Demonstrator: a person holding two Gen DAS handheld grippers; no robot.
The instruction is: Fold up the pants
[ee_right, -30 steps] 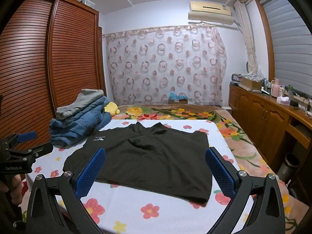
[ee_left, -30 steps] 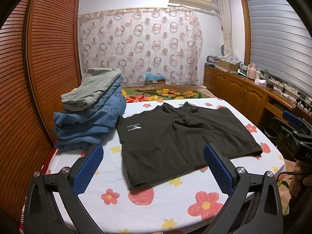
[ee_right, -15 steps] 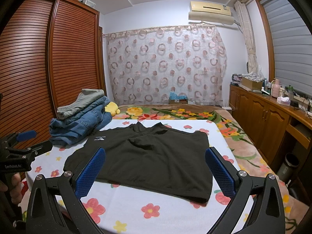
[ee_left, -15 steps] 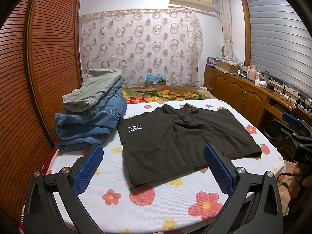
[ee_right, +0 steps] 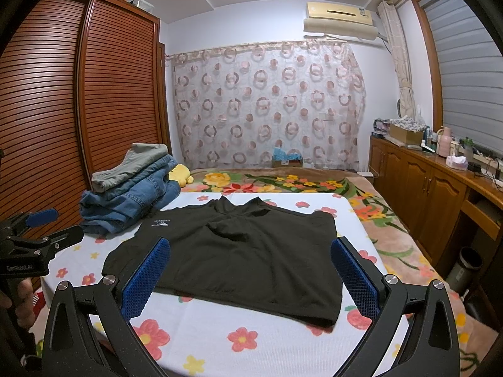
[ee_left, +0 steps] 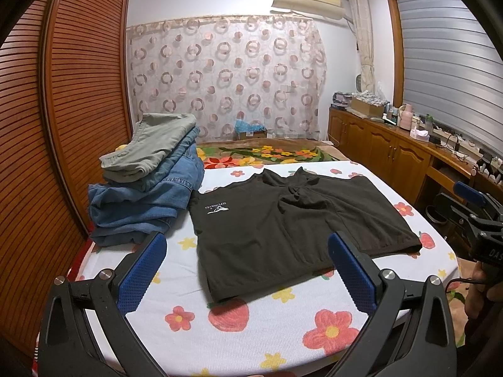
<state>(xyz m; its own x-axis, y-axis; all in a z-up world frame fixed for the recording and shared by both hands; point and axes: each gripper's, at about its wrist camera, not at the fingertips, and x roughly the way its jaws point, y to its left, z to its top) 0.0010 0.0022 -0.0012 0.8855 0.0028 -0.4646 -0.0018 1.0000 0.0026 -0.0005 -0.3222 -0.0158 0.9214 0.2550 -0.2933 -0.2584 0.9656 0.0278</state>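
Note:
Dark brown shorts (ee_left: 283, 226) (ee_right: 239, 257) lie spread flat on a white flowered cloth (ee_left: 251, 330) (ee_right: 220, 339), with a small white logo on their left leg. My left gripper (ee_left: 246, 267) hovers open above the near edge of the cloth, short of the shorts' left hem. My right gripper (ee_right: 250, 270) is open too, held above the near right part of the shorts. Neither holds anything. Each gripper shows at the edge of the other's view: the right gripper (ee_left: 471, 207) and the left gripper (ee_right: 37, 229), each with a hand on its grip.
A stack of folded jeans and grey-green pants (ee_left: 147, 182) (ee_right: 132, 188) sits at the cloth's far left, touching the shorts' corner. A slatted wooden wardrobe (ee_left: 47, 125) stands left, wooden cabinets (ee_right: 440, 194) right, a flowered blanket (ee_right: 298, 182) behind.
Both grippers have barely shifted; the views drift slightly. Nothing was taken hold of, and the shorts lie as before.

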